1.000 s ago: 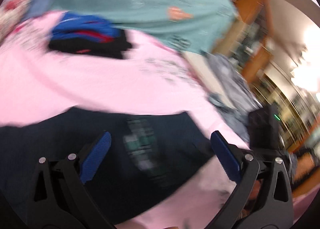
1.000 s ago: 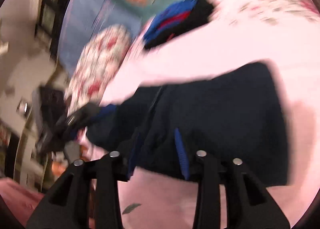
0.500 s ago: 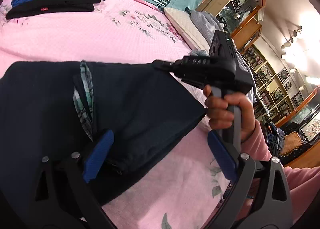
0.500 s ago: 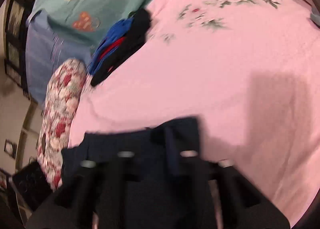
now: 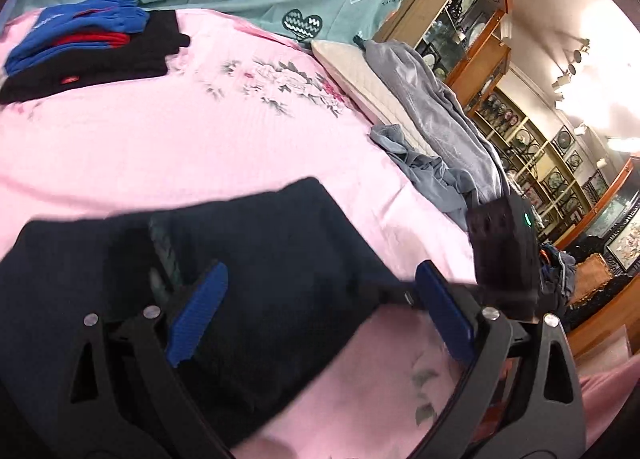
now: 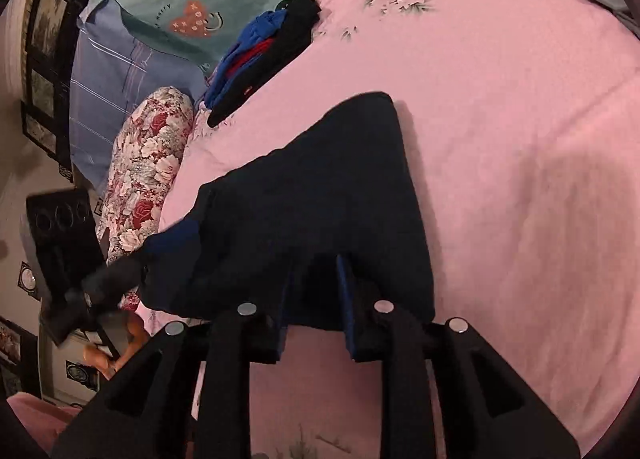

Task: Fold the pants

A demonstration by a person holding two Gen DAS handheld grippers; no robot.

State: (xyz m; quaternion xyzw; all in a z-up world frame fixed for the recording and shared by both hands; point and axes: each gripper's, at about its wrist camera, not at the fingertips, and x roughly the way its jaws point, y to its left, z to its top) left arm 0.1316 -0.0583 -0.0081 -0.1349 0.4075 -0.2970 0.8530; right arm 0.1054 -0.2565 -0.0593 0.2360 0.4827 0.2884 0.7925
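Both grippers have dropped closer to the dark pants [image 6: 320, 203], now a folded wedge on the pink bedspread [image 6: 500, 99].

Right gripper [image 6: 314, 299] is opening, its jaws straddling the near edge; left gripper [image 5: 320, 311] hangs wide open, holding nothing. That fold looks laid down.

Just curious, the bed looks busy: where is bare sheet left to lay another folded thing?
Bare pink sheet lies between the dark pants and the folded pile, and right of the pants in the right wrist view. Crowded: the grey clothes at the edge and the pillows.
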